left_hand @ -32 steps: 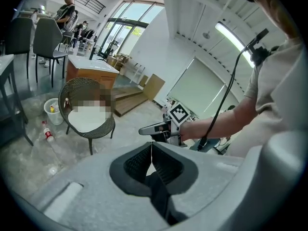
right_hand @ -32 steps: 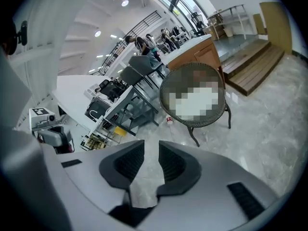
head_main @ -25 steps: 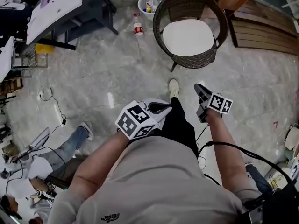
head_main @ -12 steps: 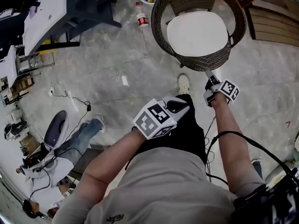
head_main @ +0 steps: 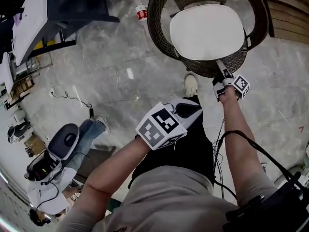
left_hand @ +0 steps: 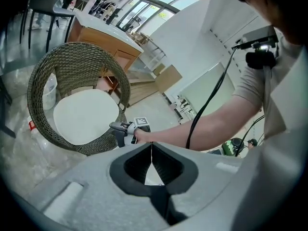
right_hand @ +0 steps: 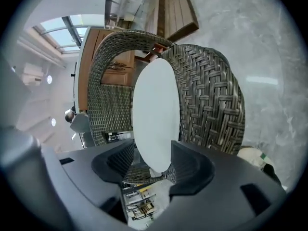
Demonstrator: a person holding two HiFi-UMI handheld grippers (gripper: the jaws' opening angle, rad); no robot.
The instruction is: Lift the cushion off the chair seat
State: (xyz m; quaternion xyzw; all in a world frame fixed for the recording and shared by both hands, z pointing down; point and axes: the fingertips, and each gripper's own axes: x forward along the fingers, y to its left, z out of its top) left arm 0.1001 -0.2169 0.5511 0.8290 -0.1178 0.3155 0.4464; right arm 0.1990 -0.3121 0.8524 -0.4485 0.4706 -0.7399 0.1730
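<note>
A white round cushion (head_main: 206,31) lies on the seat of a dark wicker chair (head_main: 159,37). My right gripper (head_main: 220,64) is at the chair's front rim, right by the cushion's near edge. In the right gripper view the cushion (right_hand: 154,109) shows edge-on between the jaws of the right gripper (right_hand: 151,165), which are opening; the pads do not press on it. My left gripper (head_main: 190,108) hangs back near my leg, short of the chair. Its jaws (left_hand: 151,150) meet in a thin line, shut on nothing. The left gripper view shows the cushion (left_hand: 84,115) and the right gripper (left_hand: 115,129).
A bottle (head_main: 140,13) stands on the stone floor left of the chair. A dark table (head_main: 29,18) fills the top left, wooden boards (head_main: 289,18) the top right. A seated person (head_main: 53,163) and a floor cable (head_main: 72,98) are at the left. My shoe (head_main: 191,84) is before the chair.
The chair has come nearer. My right gripper has travelled forward from beside my leg to the chair's front rim. The left gripper has followed a shorter way.
</note>
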